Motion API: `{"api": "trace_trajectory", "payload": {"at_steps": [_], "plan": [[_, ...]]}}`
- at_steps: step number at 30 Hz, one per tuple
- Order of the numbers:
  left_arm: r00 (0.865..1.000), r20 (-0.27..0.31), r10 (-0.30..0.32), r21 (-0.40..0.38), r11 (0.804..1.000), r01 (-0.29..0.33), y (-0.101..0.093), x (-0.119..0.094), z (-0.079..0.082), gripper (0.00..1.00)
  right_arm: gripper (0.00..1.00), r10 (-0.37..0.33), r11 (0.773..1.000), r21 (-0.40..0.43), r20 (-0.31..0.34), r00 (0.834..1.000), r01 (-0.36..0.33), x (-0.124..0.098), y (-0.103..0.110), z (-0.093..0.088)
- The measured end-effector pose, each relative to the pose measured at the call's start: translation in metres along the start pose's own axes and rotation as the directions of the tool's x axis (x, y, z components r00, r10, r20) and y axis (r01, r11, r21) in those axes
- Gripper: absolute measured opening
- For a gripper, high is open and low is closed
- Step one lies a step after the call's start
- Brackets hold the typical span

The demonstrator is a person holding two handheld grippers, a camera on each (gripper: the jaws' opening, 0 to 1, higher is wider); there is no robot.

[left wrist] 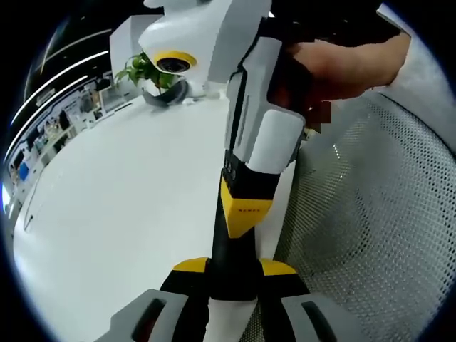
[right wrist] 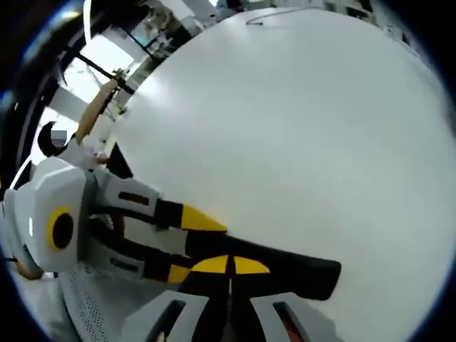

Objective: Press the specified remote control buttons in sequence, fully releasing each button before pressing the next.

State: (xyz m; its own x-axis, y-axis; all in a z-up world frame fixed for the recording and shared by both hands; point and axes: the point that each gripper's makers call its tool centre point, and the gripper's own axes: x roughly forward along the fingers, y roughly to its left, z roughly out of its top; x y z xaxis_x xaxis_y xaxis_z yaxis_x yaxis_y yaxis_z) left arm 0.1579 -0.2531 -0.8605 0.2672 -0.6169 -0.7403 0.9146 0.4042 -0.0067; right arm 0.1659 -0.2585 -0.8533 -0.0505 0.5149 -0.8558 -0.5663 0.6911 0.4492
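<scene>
A long black remote control (left wrist: 231, 249) is held out above the white table (left wrist: 107, 214). My left gripper (left wrist: 234, 267) is shut on its near end, a yellow-tipped jaw on each side. From the upper right, my right gripper (left wrist: 246, 214) comes down with its yellow tips together, and they rest on the remote's top face. In the right gripper view the remote (right wrist: 299, 274) runs across the bottom. My right gripper (right wrist: 229, 265) is shut, its tips on the remote. My left gripper (right wrist: 192, 246) clamps the remote's left end. The buttons are hidden.
A green plant in a grey pot (left wrist: 153, 71) stands at the table's far edge. A grey mesh chair (left wrist: 370, 214) is beside the table on the right. A person's hand (left wrist: 342, 60) grips the right gripper's handle. Shelves and room lights lie beyond the table.
</scene>
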Motion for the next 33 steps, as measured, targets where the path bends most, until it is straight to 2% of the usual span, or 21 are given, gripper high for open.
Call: {"api": "trace_trajectory", "payload": {"at_steps": [6,15,20,22,24,25,28,29,30,31,33], "plan": [[1.0,0.0,0.001,0.0,1.0,-0.001,0.0,0.0,0.0,0.25,0.0,-0.026,0.999,-0.034,0.003,1.0,0.026,-0.001,0.002,-0.001],[1.0,0.002,0.002,-0.002,1.0,-0.002,0.0,0.0,0.0,0.25,0.0,-0.022,0.999,-0.03,-0.001,1.0,0.022,0.0,0.001,0.0],[1.0,0.003,0.002,-0.003,1.0,-0.002,0.001,0.0,0.0,0.25,0.0,-0.005,1.0,0.023,-0.006,1.0,0.005,0.0,-0.001,0.001],[1.0,0.003,0.003,-0.003,1.0,-0.003,0.001,0.0,0.0,0.25,0.0,-0.01,1.0,0.015,-0.006,1.0,0.01,0.0,0.001,0.0],[1.0,0.004,0.003,-0.003,1.0,-0.003,0.001,0.0,0.0,0.25,0.0,-0.022,0.998,-0.063,0.014,1.0,0.023,-0.001,0.002,0.001],[1.0,0.004,0.003,-0.003,1.0,-0.003,0.001,0.0,0.0,0.25,0.0,-0.011,0.997,-0.075,0.027,1.0,0.013,-0.002,0.005,0.002],[1.0,0.004,0.005,-0.006,1.0,-0.005,0.001,0.0,0.0,0.25,0.0,0.057,0.998,-0.037,0.099,0.993,-0.054,-0.011,0.017,0.014],[1.0,0.003,0.006,-0.006,1.0,-0.006,0.001,0.0,0.0,0.25,0.0,0.058,0.998,-0.04,0.113,0.992,-0.054,-0.013,0.017,0.017],[1.0,0.003,0.006,-0.006,1.0,-0.006,0.001,0.0,0.0,0.25,0.0,0.058,0.997,-0.061,0.174,0.983,-0.048,-0.02,0.016,0.027],[1.0,0.004,0.006,-0.006,1.0,-0.006,0.001,0.0,0.0,0.25,0.0,0.061,0.997,-0.065,0.19,0.98,-0.049,-0.023,0.016,0.03],[1.0,0.003,0.006,-0.006,1.0,-0.006,0.001,0.0,0.0,0.25,0.0,0.079,0.996,-0.059,0.26,0.962,-0.066,-0.035,0.017,0.039]]}}
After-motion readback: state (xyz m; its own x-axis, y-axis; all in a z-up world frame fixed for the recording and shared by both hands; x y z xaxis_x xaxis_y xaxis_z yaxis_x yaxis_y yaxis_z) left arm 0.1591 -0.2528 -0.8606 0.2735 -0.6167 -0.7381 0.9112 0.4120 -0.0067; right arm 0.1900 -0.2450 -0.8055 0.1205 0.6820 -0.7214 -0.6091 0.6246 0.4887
